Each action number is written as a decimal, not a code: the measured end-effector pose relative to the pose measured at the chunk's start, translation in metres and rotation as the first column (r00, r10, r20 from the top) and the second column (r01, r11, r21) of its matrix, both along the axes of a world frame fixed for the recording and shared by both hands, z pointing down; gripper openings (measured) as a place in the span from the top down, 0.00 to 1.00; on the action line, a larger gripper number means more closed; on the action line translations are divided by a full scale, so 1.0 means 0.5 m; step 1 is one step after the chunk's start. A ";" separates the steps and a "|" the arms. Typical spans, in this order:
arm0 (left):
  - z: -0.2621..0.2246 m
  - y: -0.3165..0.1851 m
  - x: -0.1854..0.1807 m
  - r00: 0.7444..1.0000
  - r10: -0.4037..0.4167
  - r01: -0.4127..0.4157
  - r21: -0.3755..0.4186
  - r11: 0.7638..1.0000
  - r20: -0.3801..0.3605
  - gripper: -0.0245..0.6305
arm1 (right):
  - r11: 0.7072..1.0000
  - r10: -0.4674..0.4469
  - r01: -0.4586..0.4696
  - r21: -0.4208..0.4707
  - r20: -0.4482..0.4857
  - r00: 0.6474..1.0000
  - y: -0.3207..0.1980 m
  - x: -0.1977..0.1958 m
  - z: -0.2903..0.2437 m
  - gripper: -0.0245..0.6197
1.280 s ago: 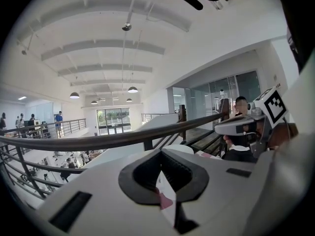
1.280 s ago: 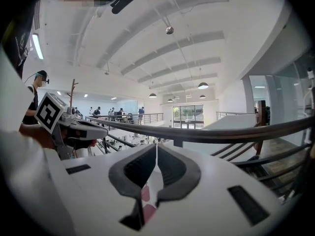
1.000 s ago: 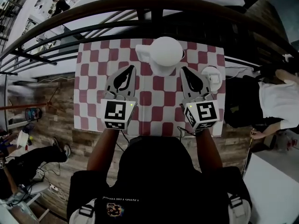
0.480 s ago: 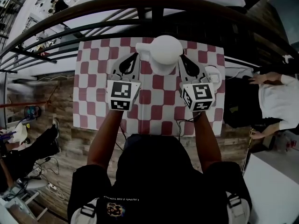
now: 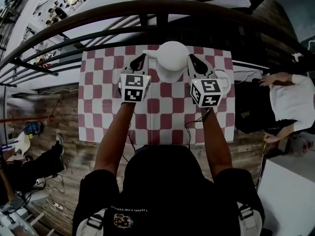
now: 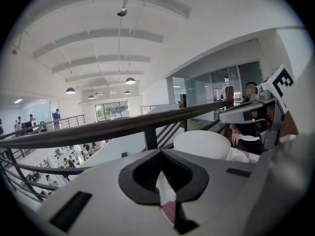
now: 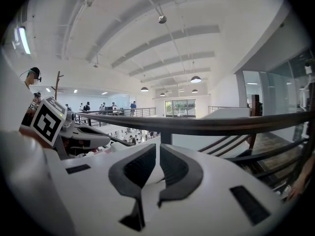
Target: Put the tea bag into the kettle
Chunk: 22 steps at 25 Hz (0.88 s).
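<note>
While we hold both tools over the checkered table point(image 5: 98, 112), our left gripper point(image 5: 140, 59), jaws pressed together and empty, sits just left of the white kettle point(image 5: 172, 57) at the far edge; our right gripper point(image 5: 195, 61), likewise closed on nothing, flanks its other side.

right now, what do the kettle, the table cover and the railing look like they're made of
Kettle: likely ceramic or enamel, smooth matte white with soft highlights.
Table cover: probably cloth or vinyl, flat red-and-white checks; can't tell which.
Railing: looks like dark painted metal, thin bars with a slight sheen.
</note>
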<state>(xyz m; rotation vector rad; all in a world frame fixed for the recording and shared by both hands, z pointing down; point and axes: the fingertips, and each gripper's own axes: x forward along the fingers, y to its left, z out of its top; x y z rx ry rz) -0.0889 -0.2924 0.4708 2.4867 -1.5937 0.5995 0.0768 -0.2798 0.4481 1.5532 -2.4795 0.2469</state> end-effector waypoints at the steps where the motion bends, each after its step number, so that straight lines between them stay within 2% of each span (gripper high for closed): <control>1: 0.003 -0.004 0.001 1.000 0.001 -0.001 -0.005 1.000 0.001 0.96 | 1.000 0.008 -0.008 -0.004 0.001 1.000 -0.002 0.003 0.001 0.93; 8: 0.016 -0.021 0.003 1.000 0.008 -0.008 -0.022 1.000 0.003 0.96 | 0.998 0.051 -0.050 -0.036 0.030 0.998 -0.004 0.022 0.014 0.93; 18: 0.028 -0.029 0.002 0.999 0.032 -0.032 -0.016 0.999 -0.016 0.96 | 0.997 0.077 -0.074 -0.030 0.105 0.992 0.003 0.034 -0.004 0.93; 22: 0.026 -0.025 0.003 0.999 0.045 -0.045 -0.039 0.998 0.010 0.96 | 0.997 0.065 -0.058 -0.060 0.131 0.989 0.003 0.026 0.003 0.82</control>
